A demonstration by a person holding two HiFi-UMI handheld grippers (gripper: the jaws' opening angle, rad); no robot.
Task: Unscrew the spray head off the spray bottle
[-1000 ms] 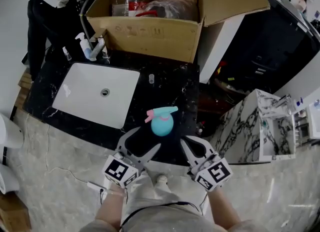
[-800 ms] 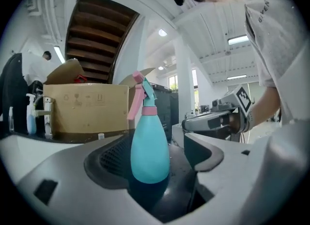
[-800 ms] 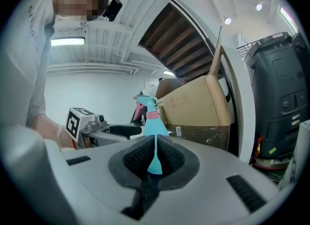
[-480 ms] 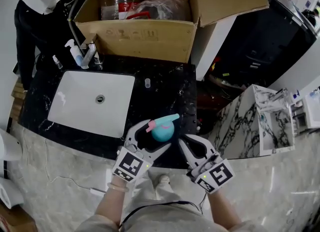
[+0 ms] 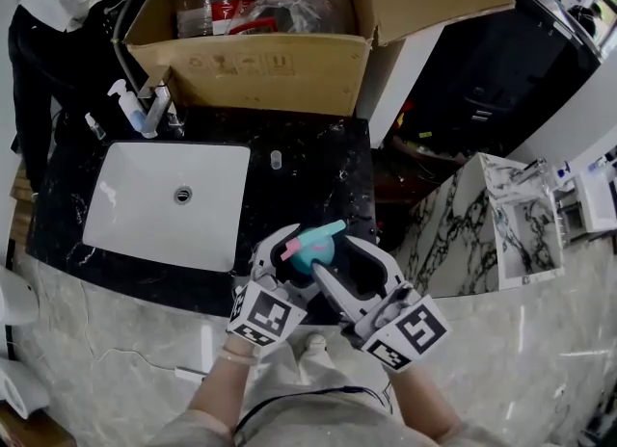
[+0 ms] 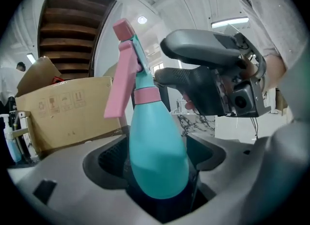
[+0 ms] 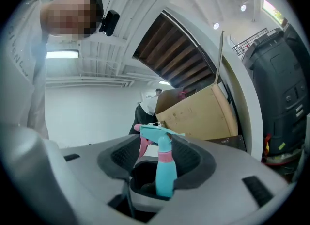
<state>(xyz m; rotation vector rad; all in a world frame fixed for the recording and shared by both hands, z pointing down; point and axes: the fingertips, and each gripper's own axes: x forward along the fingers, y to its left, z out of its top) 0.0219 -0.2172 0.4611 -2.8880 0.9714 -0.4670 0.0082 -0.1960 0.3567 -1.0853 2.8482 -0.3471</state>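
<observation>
Spray bottle (image 5: 310,250) stands at the near edge of the black counter (image 5: 318,166), sink (image 5: 145,209) at its ten o'clock. Both claws have just been opening: left gripper (image 6: 157,163) spread around its body, right gripper (image 7: 160,166) spread around its neck, neither pinching.

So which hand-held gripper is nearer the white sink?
Left. The left hand-held gripper is beside the near corner of the white sink; the right hand-held gripper is farther right. Both have just opened their jaws around the spray bottle.
</observation>
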